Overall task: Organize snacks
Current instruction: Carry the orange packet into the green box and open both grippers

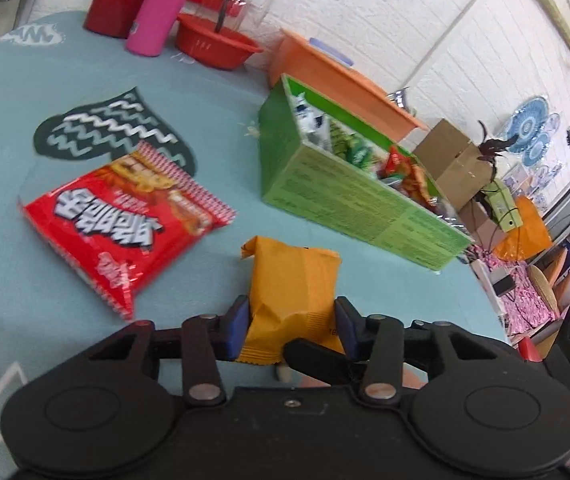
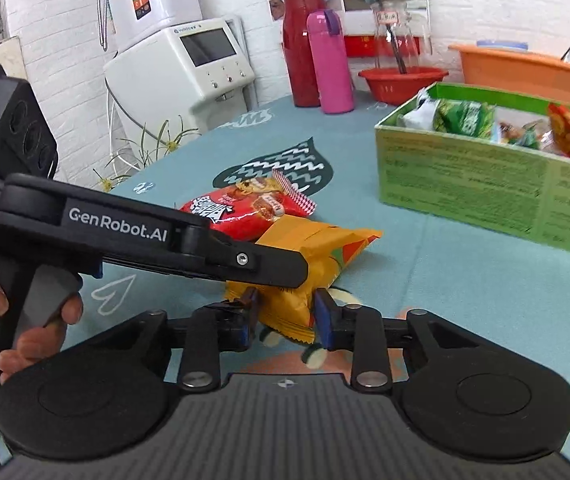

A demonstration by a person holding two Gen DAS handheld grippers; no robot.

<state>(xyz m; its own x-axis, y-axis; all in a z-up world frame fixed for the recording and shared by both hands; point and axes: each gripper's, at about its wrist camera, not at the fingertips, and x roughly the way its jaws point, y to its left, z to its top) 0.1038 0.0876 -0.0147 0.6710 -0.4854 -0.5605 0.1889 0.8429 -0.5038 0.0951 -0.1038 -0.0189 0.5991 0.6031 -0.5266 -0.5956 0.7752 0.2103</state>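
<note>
Yellow packet [image 1: 291, 284] lies on blue-green tablecloth [image 1: 25, 272], between red packet [image 1: 125, 220] and green box [image 1: 349, 200].

Left gripper [image 1: 291, 312] pinches yellow packet, both blue pads against its sides.

Right gripper [image 2: 285, 312] at near end of same packet [image 2: 309, 256]: pads close on both sides, wrapper creased there; real pressing cannot tell.

Left gripper body [image 2: 145, 232] crosses right wrist view from left, hand [image 2: 33, 320] on its handle.

Green box [image 2: 485, 184] already holds several snacks. Red packet [image 2: 245, 212] touches yellow one.
</note>
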